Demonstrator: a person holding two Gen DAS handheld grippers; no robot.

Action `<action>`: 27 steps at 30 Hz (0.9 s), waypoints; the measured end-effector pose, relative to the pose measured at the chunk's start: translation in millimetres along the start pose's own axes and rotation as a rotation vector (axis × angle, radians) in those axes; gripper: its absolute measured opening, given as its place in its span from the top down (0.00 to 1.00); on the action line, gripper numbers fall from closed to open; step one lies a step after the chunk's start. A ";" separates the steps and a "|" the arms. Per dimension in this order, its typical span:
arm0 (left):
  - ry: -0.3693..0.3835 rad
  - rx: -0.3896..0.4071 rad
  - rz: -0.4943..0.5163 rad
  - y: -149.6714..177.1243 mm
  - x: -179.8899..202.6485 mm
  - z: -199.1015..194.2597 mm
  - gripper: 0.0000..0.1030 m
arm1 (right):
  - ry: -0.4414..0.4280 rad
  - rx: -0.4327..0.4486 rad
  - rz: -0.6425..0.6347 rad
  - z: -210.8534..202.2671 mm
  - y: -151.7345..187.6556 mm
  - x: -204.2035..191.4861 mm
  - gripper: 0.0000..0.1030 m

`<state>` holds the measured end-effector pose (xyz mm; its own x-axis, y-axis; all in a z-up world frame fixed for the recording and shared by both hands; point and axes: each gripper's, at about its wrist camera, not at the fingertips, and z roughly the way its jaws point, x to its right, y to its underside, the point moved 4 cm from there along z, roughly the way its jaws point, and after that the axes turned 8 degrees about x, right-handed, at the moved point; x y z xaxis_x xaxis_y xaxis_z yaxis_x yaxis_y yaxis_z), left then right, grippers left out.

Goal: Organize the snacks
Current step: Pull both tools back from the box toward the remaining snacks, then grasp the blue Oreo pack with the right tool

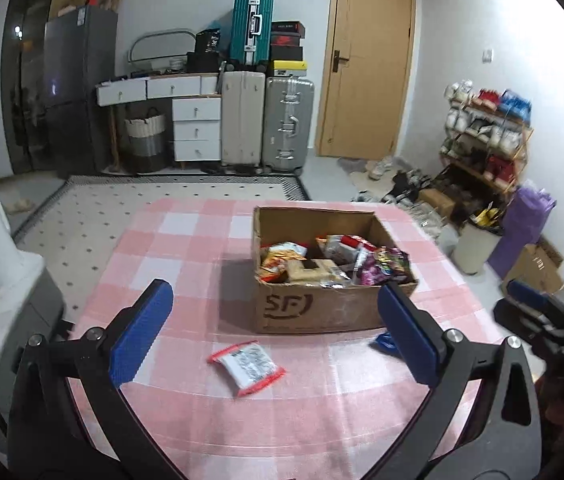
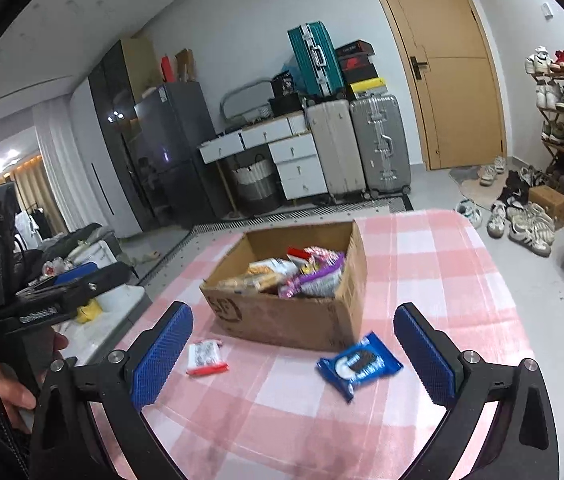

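- Cardboard box (image 1: 322, 308) is sitting on the pink checked tablecloth (image 1: 185, 248), holding mixed snack packets (image 1: 338, 260).
- Red-edged white packet (image 1: 246, 367) is lying in front of the box; blue cookie packet (image 2: 360, 365) is lying just beside its near corner.
- Left gripper (image 1: 275, 316) is hovering, jaws spread wide, nothing between them.
- Right gripper (image 2: 296, 342) is likewise standing wide, empty.

White walls, wooden door (image 1: 366, 60), stacked suitcases (image 1: 267, 120).

pink-white check cloth (image 1: 185, 240), blue cookie pkt (image 2: 360, 364)
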<state>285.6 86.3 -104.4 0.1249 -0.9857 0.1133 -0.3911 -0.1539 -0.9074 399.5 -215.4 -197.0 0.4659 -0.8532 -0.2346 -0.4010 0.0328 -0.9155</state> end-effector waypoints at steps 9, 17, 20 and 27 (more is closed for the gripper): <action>0.049 -0.117 -0.034 42.2 -4.0 31.4 0.01 | 0.032 -0.126 0.022 21.3 38.8 23.1 0.01; 0.061 -0.180 -0.050 71.7 -11.6 65.3 0.01 | 0.043 -0.233 0.029 59.1 69.2 39.7 0.01; 0.068 -0.214 -0.073 80.0 -16.9 77.2 0.01 | 0.057 -0.268 0.046 75.1 79.1 49.2 0.01; 0.088 -0.262 -0.119 97.5 -28.1 103.5 0.01 | 0.157 -0.359 -0.109 113.2 89.0 62.9 0.01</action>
<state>338.2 106.2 -238.0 0.1090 -0.9601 0.2575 -0.6020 -0.2700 -0.7515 482.4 -207.3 -330.2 0.4057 -0.9118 -0.0638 -0.6188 -0.2227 -0.7533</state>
